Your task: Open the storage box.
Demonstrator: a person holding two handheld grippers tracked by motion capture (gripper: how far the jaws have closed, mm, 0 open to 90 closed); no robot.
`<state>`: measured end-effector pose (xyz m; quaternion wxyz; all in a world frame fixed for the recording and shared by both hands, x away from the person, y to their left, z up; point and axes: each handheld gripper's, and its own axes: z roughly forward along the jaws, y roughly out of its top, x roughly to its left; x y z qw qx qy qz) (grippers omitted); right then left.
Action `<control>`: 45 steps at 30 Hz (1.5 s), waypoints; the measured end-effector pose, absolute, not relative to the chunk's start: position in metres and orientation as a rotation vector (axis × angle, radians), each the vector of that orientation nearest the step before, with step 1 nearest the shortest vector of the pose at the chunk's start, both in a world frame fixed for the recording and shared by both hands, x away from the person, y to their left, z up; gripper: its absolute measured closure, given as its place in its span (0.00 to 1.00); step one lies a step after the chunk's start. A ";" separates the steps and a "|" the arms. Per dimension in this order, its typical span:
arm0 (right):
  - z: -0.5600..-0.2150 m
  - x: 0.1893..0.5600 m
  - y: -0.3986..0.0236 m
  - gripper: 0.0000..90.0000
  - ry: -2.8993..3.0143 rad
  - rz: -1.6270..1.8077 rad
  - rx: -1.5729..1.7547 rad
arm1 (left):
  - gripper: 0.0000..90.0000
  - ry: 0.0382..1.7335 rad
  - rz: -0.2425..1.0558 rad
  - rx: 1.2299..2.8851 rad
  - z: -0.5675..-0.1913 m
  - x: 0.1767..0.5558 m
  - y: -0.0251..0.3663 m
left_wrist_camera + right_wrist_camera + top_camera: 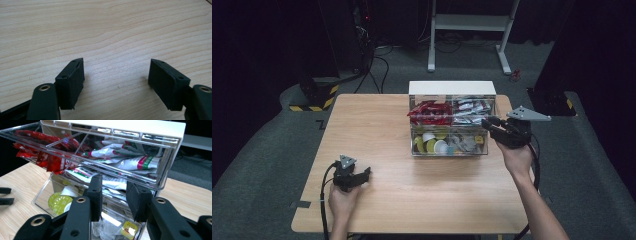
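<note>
At the clear organizer's (452,122) right front corner hovered the right gripper (113,195), jaws part-open before its upper bin; left gripper (116,82) lay open, far off.

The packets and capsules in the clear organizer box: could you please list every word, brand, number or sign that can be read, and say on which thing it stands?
No text can be read with certainty.
Red packets: print too blurred to read.
White packets with green and pink bands: lettering too blurred to read.
Yellow-green capsule lids: marking too faint to read.
Yellow label on a small packet in the lower compartment: too small to read.
Organizer box and table: no lettering visible.
</note>
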<state>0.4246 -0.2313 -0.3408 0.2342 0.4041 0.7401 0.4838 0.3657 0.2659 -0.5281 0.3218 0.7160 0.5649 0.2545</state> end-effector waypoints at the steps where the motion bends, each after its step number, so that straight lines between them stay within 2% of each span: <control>1: -0.341 0.425 -0.231 0.74 2.032 1.328 1.109 | 0.33 1.483 0.668 1.880 -0.528 0.366 0.266; 45: -0.308 0.448 -0.222 0.73 1.995 1.332 1.122 | 0.33 1.491 0.673 1.879 -0.528 0.366 0.265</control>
